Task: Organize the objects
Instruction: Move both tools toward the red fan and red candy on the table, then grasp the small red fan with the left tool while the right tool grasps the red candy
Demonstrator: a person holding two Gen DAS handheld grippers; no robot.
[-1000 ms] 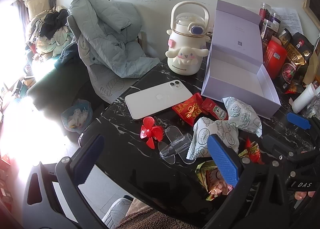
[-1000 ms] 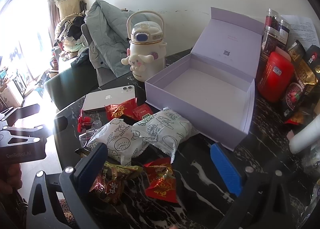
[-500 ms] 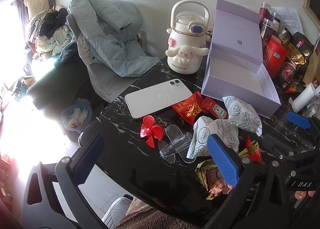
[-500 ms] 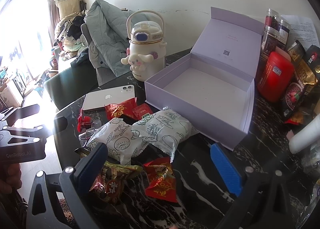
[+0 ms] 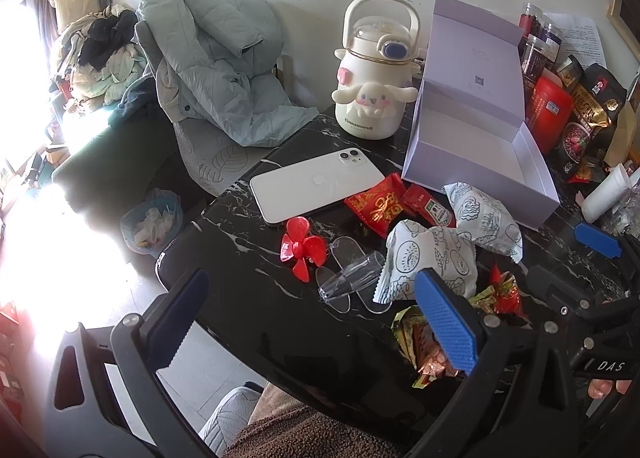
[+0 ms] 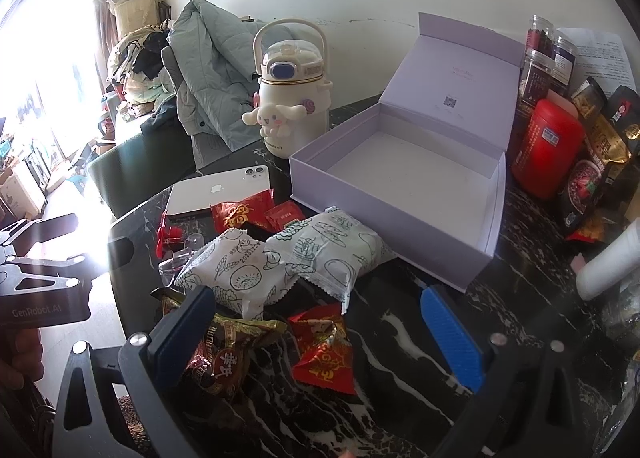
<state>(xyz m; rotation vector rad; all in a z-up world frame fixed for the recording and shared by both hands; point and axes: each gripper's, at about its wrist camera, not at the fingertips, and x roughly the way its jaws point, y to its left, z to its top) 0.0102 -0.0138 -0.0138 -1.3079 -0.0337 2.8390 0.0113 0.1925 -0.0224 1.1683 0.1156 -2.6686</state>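
Black marble-patterned tabletop (image 6: 400, 342) was crowded; with both grippers' jaws held apart, the red crinkled candy wrapper (image 6: 324, 354) at six o'clock could be crushed or missed.

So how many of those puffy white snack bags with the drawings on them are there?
2. One snack bag lies on the left, near the clear plastic piece; the other snack bag lies right beside it, against the open box. More could be hidden underneath.

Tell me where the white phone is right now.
The white phone lies camera-side up near the table's left edge in both views, in front of the Cinnamoroll bottle, its right end touching the red packet.
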